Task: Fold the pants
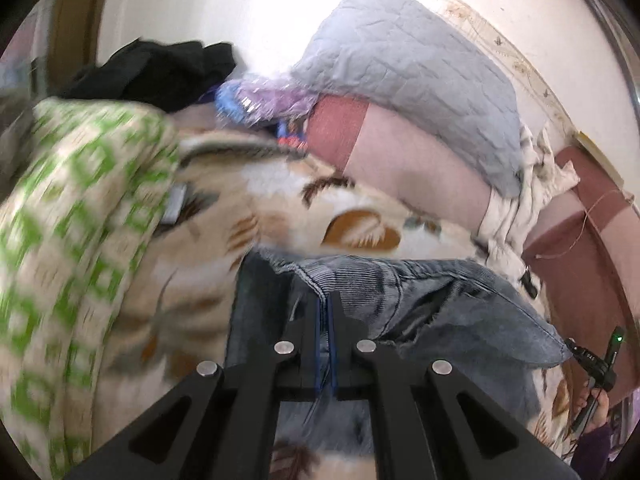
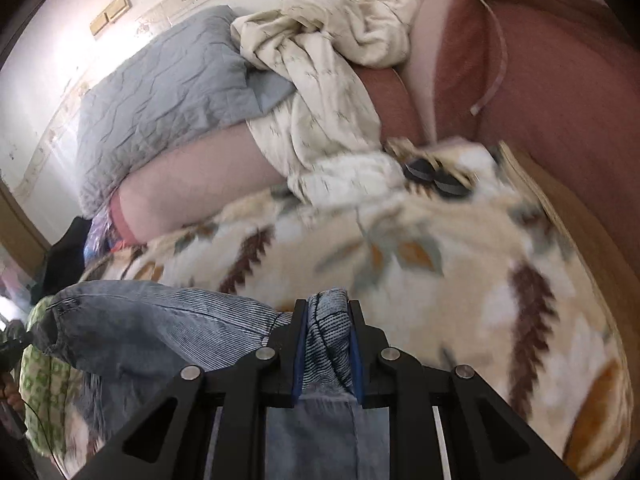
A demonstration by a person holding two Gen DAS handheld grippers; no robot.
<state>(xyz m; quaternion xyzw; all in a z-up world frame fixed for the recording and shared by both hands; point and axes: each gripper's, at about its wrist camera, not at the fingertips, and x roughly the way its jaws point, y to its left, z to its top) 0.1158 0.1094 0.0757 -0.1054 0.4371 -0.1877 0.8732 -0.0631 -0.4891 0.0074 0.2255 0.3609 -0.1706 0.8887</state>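
The pants (image 1: 420, 300) hang stretched between both grippers above the patterned blanket (image 2: 460, 248). The left gripper (image 1: 323, 300) pinches a thin edge, fingers nearly together. The right gripper (image 2: 327, 312) clamps a thicker denim bunch.

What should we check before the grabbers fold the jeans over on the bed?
1. Left gripper shut on the jeans: ok.
2. Right gripper shut on a bunch of denim: ok.
3. Fabric stretched flat between the grippers: not ok, it sags and bunches.
4. Patterned blanket ahead free for laying down: ok.
5. Small dark objects near the cream sheet out of the way: cannot tell.
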